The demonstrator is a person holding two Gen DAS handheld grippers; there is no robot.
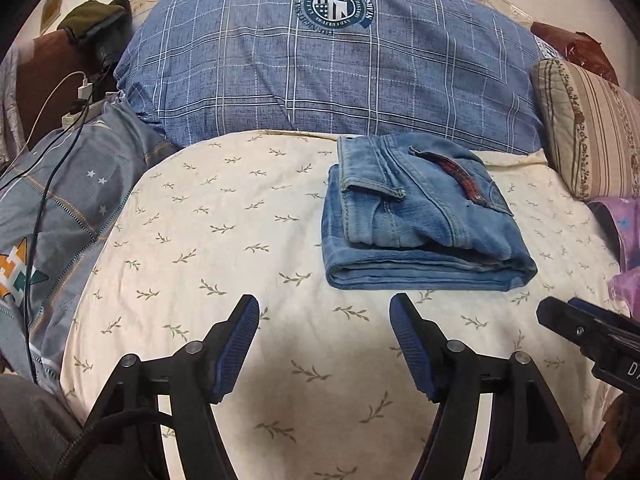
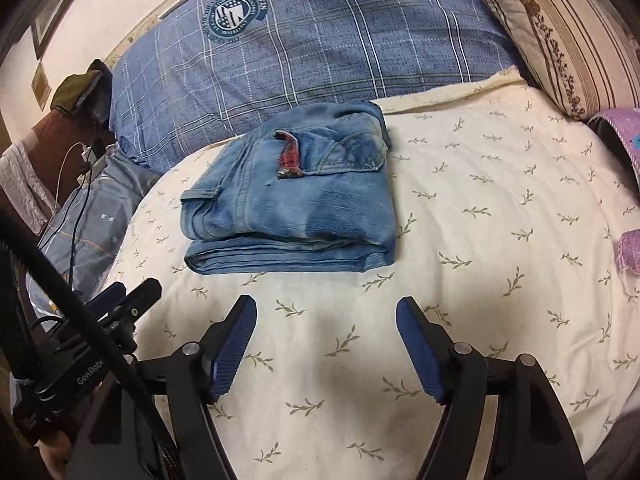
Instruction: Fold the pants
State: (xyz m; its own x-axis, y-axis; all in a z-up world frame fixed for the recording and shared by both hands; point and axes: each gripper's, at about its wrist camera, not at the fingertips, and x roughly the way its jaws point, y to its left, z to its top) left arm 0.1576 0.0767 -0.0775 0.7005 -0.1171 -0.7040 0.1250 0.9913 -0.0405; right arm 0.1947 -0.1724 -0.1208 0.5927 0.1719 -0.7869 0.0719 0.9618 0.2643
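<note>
The blue jeans (image 1: 420,220) lie folded into a compact stack on the cream leaf-print sheet (image 1: 240,240), with a back pocket and a red plaid lining strip on top. They also show in the right wrist view (image 2: 292,204). My left gripper (image 1: 325,310) is open and empty, just short of the stack's near edge. My right gripper (image 2: 326,312) is open and empty, a little in front of the stack. The right gripper's body shows at the right edge of the left wrist view (image 1: 592,332). The left gripper shows at the left of the right wrist view (image 2: 120,304).
A big blue plaid pillow (image 1: 332,68) lies behind the jeans. A striped pillow (image 1: 588,128) and purple cloth (image 1: 628,248) are at the right. A grey-blue quilt (image 1: 80,200) with charger cables (image 1: 52,148) is at the left.
</note>
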